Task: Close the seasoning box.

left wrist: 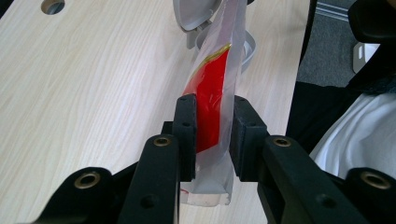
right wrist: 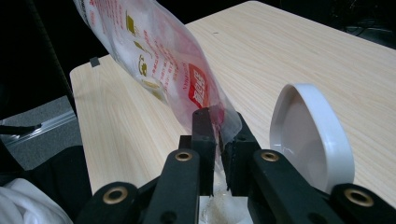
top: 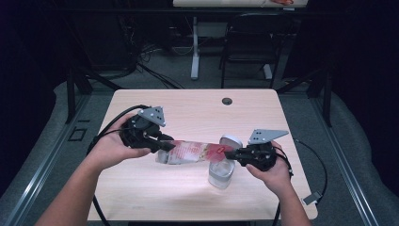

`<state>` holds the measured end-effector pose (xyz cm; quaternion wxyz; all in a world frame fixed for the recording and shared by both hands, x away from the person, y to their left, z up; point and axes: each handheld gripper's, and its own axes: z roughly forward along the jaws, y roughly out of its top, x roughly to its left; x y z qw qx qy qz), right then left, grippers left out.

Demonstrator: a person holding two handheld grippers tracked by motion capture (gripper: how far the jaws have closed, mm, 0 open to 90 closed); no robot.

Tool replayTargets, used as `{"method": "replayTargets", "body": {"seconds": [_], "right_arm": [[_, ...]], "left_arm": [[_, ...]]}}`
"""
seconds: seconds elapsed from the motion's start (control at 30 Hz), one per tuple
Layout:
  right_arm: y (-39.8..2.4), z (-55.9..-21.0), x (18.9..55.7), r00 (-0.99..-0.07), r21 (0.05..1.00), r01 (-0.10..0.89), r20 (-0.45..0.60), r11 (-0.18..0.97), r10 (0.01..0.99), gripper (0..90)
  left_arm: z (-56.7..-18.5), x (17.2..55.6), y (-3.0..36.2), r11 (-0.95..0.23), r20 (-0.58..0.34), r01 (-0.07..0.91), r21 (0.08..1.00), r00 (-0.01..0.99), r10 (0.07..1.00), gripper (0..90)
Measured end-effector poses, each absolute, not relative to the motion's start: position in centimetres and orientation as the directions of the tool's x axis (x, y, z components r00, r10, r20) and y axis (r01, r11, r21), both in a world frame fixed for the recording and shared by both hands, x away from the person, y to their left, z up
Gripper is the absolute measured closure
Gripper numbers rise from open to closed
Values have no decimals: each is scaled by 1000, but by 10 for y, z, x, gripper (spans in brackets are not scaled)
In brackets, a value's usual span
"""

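A clear plastic bag (top: 193,151) with red print and white contents hangs stretched between both grippers above the table (top: 188,110). My left gripper (top: 164,145) is shut on one end of the bag (left wrist: 212,93), its pads (left wrist: 186,121) pressing both faces. My right gripper (top: 233,153) is shut on the other end, a thin corner of the bag (right wrist: 159,56) pinched between its jaws. That corner hangs right over a clear container (top: 221,174) whose white hinged lid (top: 230,140) stands open. The lid (right wrist: 310,135) stands just beside my right gripper (right wrist: 219,123).
A round cable hole (top: 227,100) sits near the table's far edge. Bare wood lies left of and behind the bag. A chair (top: 249,42) and a desk leg (top: 195,47) stand beyond the table. Cables trail off the left and right edges.
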<state>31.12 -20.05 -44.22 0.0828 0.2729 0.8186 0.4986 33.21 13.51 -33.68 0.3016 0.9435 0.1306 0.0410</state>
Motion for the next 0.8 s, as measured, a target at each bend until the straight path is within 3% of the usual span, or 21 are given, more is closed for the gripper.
{"method": "replayTargets", "body": {"seconds": [0.8], "right_arm": [[-204, -443, 311, -837, 855, 361, 120, 374, 534, 847]], "left_arm": [[-330, 332, 127, -794, 12, 206, 572, 966, 259, 748]]}}
